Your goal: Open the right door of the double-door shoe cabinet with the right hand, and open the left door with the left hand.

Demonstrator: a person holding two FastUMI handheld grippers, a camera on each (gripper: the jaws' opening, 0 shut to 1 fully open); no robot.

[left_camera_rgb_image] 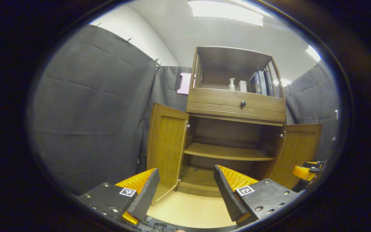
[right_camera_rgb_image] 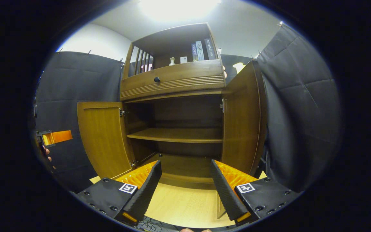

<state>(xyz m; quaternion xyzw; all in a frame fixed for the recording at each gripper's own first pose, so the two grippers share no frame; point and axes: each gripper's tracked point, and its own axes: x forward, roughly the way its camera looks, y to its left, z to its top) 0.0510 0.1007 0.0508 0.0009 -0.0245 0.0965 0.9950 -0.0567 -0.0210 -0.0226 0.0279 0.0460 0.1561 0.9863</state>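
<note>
The shoe cabinet [left_camera_rgb_image: 233, 129] stands ahead with its left door [left_camera_rgb_image: 167, 145] and right door [left_camera_rgb_image: 296, 151] both swung wide. The left tool [left_camera_rgb_image: 187, 190] and right tool [right_camera_rgb_image: 185, 188] hang released, fingers spread, holding nothing. The lower compartment's back is dim; items on the top shelf [right_camera_rgb_image: 179, 61] are too small to identify.

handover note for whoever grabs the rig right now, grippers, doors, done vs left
Left gripper: open, holding nothing, back from the cabinet and facing it.
Right gripper: open, holding nothing, also facing the cabinet.
Shoe cabinet: left door swung wide open; right door swung wide open. The lower shelf shows bare inside.
Done: both doors are open.
Left: nothing on the doors, as far as these views show; neither gripper touches them.
</note>
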